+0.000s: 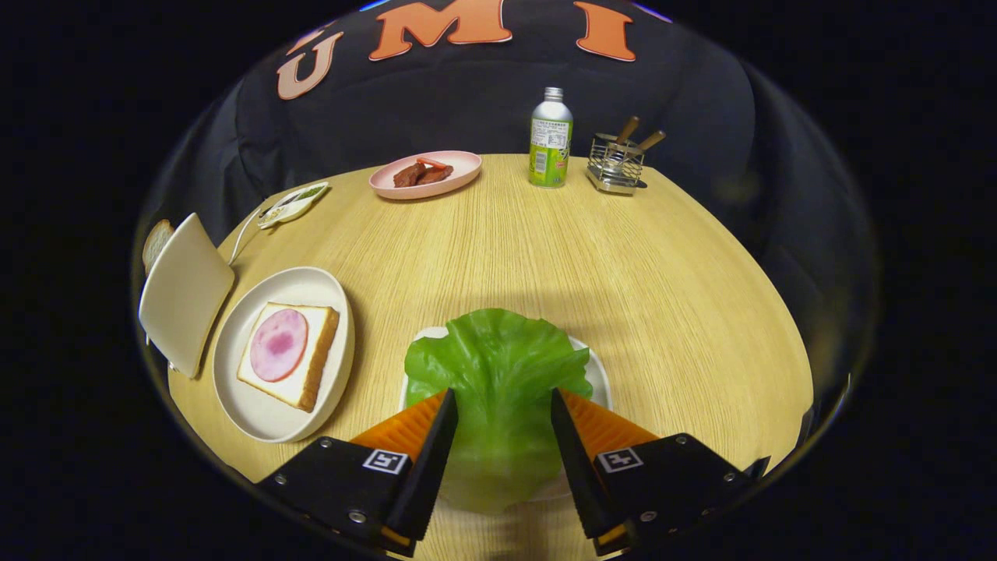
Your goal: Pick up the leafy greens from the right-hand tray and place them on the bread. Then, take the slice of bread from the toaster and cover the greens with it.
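gripper (pixel 502 401) spread wide over the leafy greens (pixel 498 374), leaf between the 2 fingers but neither seems to press it, greens lying on their white tray (pixel 598 374), plate (pixel 234 389) with ham-topped bread (pixel 290 352) left of the greens, toaster (pixel 183 292) further left holding 1 bread slice (pixel 156 241)

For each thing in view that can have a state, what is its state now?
Gripper: open, fingers on either side of the lettuce.
Lettuce leaf: lying on its tray, not lifted.
Bread with ham: on the plate, uncovered.
Toaster: a slice of bread sticking out.
Bottle: upright, capped.
Pink plate: holding meat pieces.
Wire holder: upright, two handles inside.
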The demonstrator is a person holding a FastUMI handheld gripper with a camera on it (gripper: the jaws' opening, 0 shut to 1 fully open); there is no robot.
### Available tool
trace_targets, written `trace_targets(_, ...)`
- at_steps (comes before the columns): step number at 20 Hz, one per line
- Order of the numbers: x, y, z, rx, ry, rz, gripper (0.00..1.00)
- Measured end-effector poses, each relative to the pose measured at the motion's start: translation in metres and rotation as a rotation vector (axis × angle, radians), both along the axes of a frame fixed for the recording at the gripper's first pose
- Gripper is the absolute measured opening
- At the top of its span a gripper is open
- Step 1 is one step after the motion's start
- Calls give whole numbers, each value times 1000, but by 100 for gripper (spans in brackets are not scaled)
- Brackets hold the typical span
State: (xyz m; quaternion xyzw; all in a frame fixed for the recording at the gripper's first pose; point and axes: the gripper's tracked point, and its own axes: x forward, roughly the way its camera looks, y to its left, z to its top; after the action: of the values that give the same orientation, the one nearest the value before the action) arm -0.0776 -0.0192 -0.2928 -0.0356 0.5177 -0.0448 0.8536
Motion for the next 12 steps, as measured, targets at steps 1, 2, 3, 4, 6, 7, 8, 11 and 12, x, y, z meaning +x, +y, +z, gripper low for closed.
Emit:
trace_targets(1,1,1,1,0,-6,0,71)
trace_targets(2,1,2,-3,5,4,9,66)
trace_targets(3,1,3,1,4,-5,14,64)
trace_targets(4,1,5,0,4,1,24,57)
trace_targets(6,3,9,0,-1,-9,43,44)
trace_targets(7,2,11,0,1,-13,50,36)
trace_targets(8,3,13,1,2,-23,55,26)
trace_targets(11,6,11,1,26,-43,27,10)
trace_targets(12,8,9,2,29,-51,14,4)
